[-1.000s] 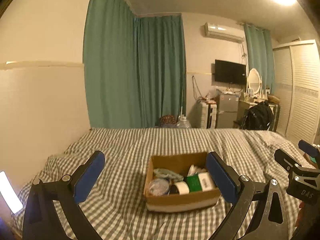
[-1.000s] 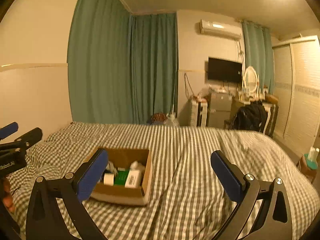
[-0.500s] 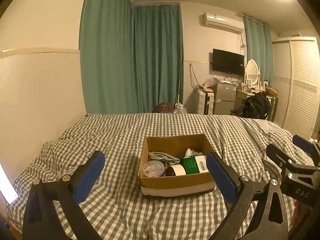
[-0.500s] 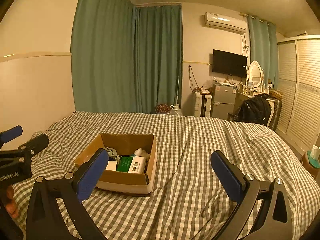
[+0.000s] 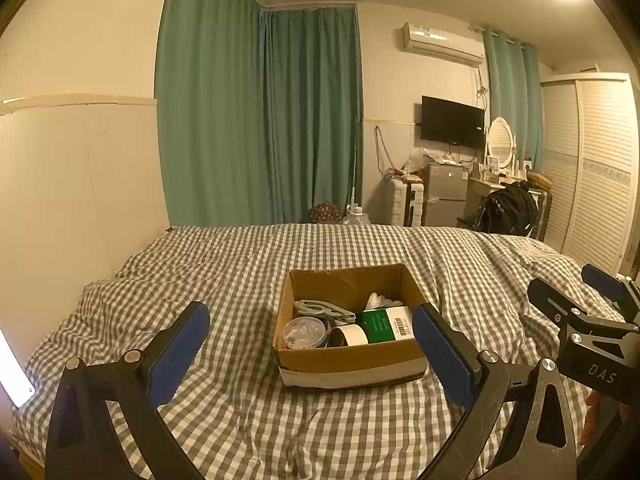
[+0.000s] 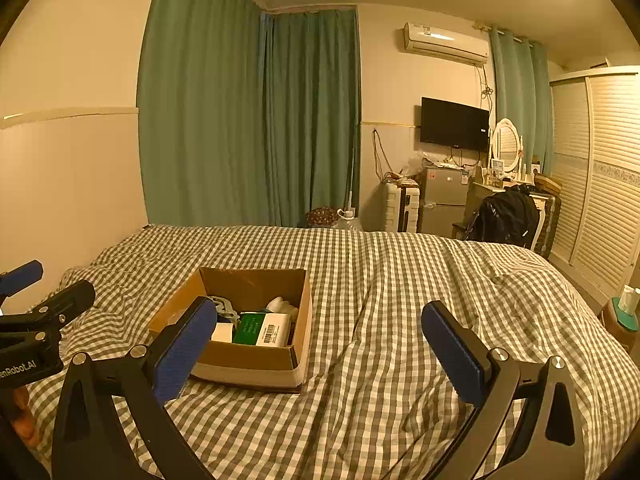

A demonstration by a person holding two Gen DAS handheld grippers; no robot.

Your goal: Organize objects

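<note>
Resting on checked bed (image 5: 240, 272): cardboard box (image 5: 348, 364) holding green-white barcoded carton (image 5: 386, 322). Left gripper (image 5: 312, 354), marked "enRobot.AI", and right gripper (image 6: 320, 346), marked "DAS": jaws apart.

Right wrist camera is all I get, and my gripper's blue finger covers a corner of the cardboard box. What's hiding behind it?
Observer: The left wrist view shows a round tub with a clear lid in the near left corner of the cardboard box.
Operator: And the white bit peeking out beside my finger?
Observer: That is a roll of white tape, lying between the tub and the green and white carton.
Operator: Is the other gripper carrying anything?
Observer: No. The left gripper is wide open with nothing between its fingers.
</note>
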